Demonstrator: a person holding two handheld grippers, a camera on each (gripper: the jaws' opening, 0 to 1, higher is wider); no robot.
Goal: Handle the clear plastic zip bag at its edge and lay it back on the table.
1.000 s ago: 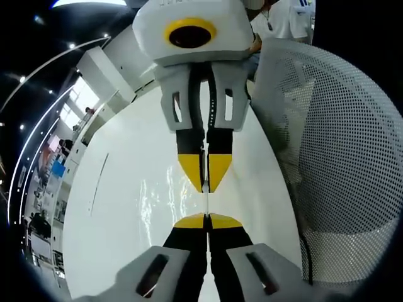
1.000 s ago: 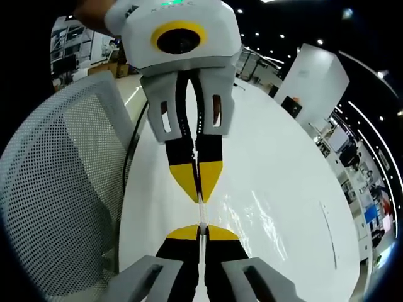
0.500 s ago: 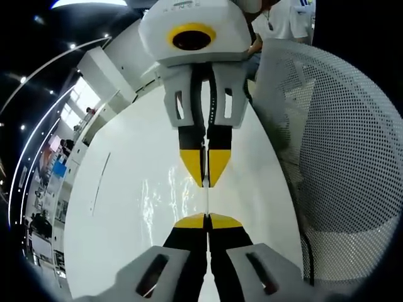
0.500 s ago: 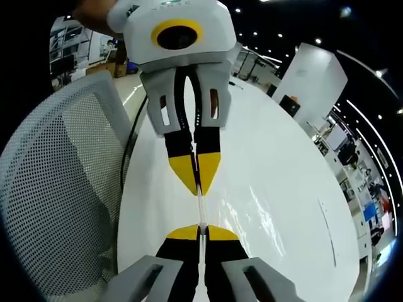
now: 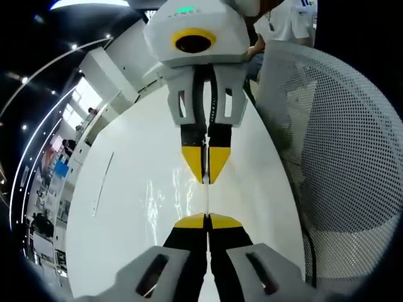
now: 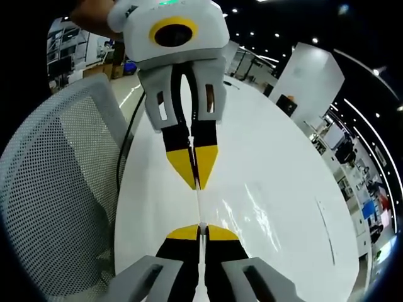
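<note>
Table: I see a glossy white oval table (image 5: pixel 126 207) stretching far ahead, bare surface catching light glare.
Chair: a white perforated mesh office chair (image 5: pixel 346 157) stands right of the table in my left gripper view, left in my right gripper view.
Bag: the clear plastic zip bag (image 5: pixel 207 200) hangs edge-on, stretched between both grippers above the table.
Left gripper (image 5: pixel 207 221): my yellow-tipped jaws are pinched tight on the bag's near edge.
Right gripper (image 6: pixel 202 231): jaws likewise clamped on the bag's opposite edge.
</note>
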